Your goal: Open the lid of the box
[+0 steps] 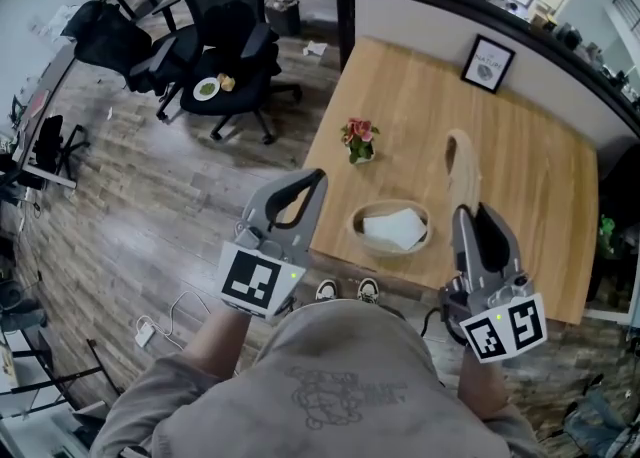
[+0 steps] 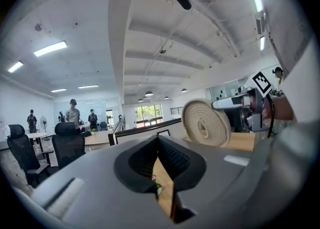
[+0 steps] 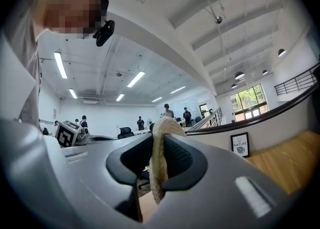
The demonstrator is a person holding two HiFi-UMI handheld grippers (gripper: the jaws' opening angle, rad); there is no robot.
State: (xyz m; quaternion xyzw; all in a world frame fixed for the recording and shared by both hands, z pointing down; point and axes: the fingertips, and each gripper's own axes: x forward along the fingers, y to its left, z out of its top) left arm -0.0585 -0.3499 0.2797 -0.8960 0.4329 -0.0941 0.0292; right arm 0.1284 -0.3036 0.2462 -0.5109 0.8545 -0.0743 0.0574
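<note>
A round woven box (image 1: 356, 230) sits on the wooden table (image 1: 540, 196) near its front edge, with a white cloth (image 1: 395, 229) inside. Its woven lid (image 1: 461, 168) is off the box and stands on edge above the table, to the box's right. My right gripper (image 1: 468, 214) is shut on the lid's rim; in the right gripper view the lid (image 3: 158, 173) is pinched between the pads. My left gripper (image 1: 318, 178) hovers left of the box, shut with nothing in it. The left gripper view shows the lid (image 2: 205, 122) from the side.
A small potted flower (image 1: 358, 139) stands behind the box and a framed picture (image 1: 487, 63) leans at the back by the partition wall. Black office chairs (image 1: 230, 36) stand on the floor to the left, one carrying a plate (image 1: 207, 88).
</note>
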